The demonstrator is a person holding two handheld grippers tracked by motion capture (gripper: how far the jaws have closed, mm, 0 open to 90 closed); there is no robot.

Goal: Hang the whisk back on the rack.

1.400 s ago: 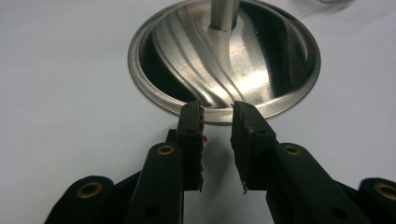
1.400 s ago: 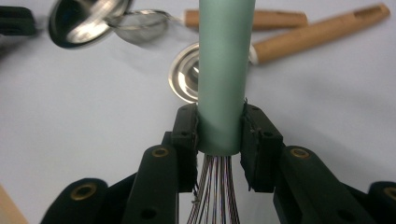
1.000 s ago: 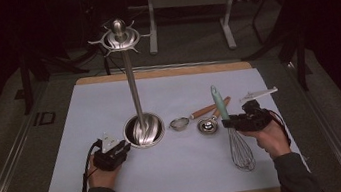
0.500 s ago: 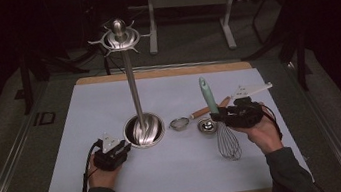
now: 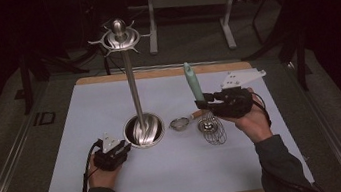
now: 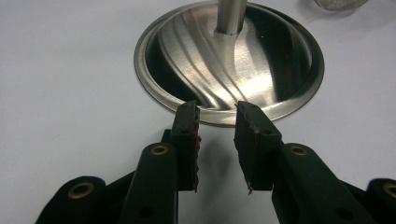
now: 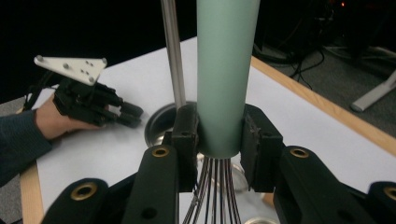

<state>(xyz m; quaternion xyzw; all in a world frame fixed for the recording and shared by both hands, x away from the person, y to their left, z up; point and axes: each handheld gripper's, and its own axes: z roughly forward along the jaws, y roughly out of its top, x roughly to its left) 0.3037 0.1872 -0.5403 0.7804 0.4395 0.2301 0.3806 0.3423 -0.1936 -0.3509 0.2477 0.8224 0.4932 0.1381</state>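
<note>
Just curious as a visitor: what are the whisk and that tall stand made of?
The whisk: thin shiny metal wires, and a smooth matte mint-green handle, probably plastic or silicone. The stand: apparently brushed steel, with fine swirl lines and bright reflections on its round base.

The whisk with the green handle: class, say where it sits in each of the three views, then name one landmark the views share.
High view: whisk right of centre, handle up, clamped by the right hand-held gripper.
Left gripper view: not in it.
Right gripper view: whisk at centre, green handle rising between the jaws, wires below.
Shared landmark: the steel stand.
</note>
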